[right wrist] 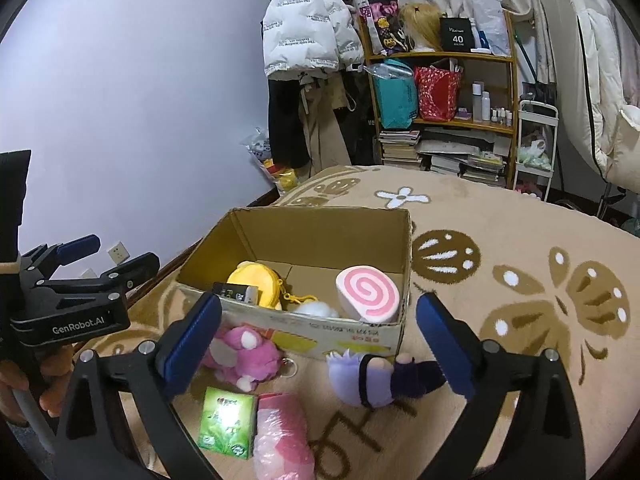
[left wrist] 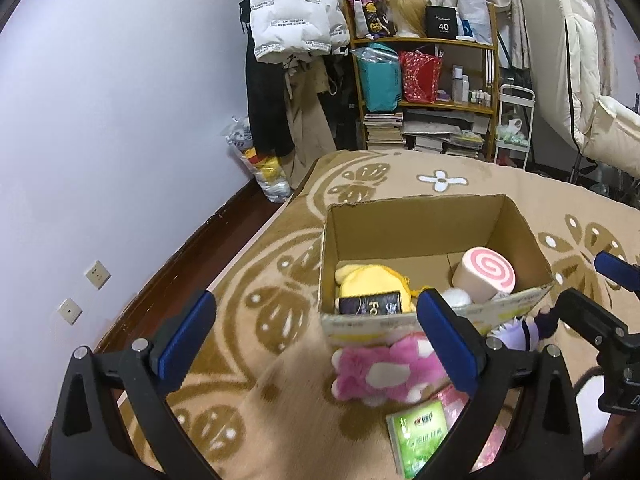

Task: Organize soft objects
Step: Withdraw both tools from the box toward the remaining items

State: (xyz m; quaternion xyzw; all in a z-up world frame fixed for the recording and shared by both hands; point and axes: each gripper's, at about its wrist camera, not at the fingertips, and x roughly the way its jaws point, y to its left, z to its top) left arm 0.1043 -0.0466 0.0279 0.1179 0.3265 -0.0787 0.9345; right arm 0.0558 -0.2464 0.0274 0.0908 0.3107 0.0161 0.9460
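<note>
Standing Wide Over a Half-Filled Box

Hovering above a tan carpet patterned with brown butterflies (right wrist: 520,264), both tongs stand wide apart and grip nothing; the left tongs (left wrist: 316,340) show blue pads with bare carpet and toys between them, none touched; the right tongs (right wrist: 320,344) are spread just as far, their pads clear of everything.

An open brown cardboard box (right wrist: 320,232) sits on the carpet ahead of both; inside it lie a yellow plush pouch with a clip (right wrist: 256,280) at the left, a small dark rectangular packet (right wrist: 236,292) resting against the pouch, a white fluffy ball (right wrist: 316,309) near the front wall, and a round pink-and-white spiral-patterned soft cushion (right wrist: 368,294) tilted in the right corner.

Outside the box, just beside its front wall, lie more soft things: a pink plush toy with white patches (right wrist: 244,354) at the left, a keyring at its side; a lilac and dark purple plush doll (right wrist: 376,376) on its side at the right; nearer the cameras, a green printed packet (right wrist: 228,422) touches a pink plastic-wrapped bundle (right wrist: 284,436).

In the right wrist view the left tongs appear at the left edge, held by a hand (right wrist: 52,376); behind the carpet stand a wooden shelf crowded with bags, bottles and books (right wrist: 444,116) and a white puffer jacket hanging by the pale wall (right wrist: 308,32).
</note>
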